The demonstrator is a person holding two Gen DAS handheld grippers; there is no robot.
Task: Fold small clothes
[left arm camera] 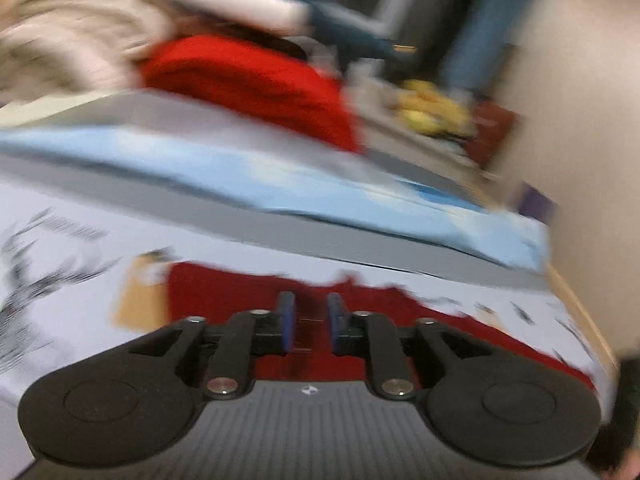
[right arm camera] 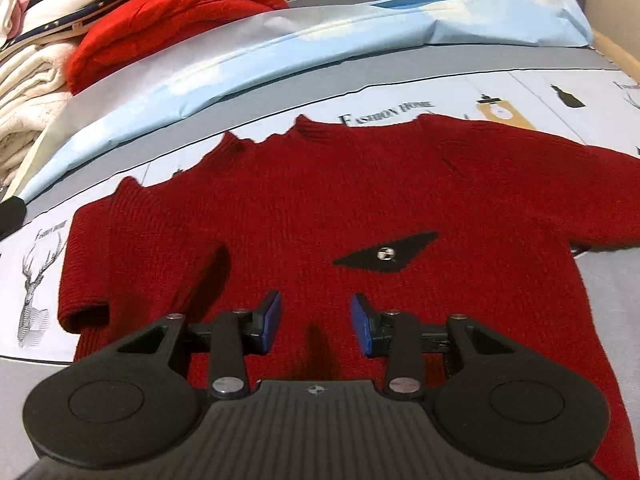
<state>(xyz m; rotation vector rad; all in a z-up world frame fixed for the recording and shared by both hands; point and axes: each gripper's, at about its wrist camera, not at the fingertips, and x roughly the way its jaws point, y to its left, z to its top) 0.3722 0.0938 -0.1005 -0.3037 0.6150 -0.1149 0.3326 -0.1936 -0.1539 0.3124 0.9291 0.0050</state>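
Both sets of jaws stand parted with nothing between them: our right gripper hangs over the lower body of the dark red sweater with a wide gap, our left gripper shows a narrower gap, its blue pads apart and bare, above the same sweater in a blurred view. We find the sweater spread flat, front up, on a printed bed sheet, neck toward the far side, both short sleeves out to the sides. We count one garment laid out to fold, one pale blue sheet lying crosswise behind it, and one heap of other clothes at the far left, in which we can tell a bright red knit and some cream fabrics, though not how many pieces. On the sweater itself we count two sleeves and one black diamond patch with a small metal badge. We judge the knit thick, soft and limp, fairly light, not slippery, likely to sag and stretch if lifted by one point; we would pinch it at a sleeve cuff or shoulder edge, or at the hem corners, one gripper on each.
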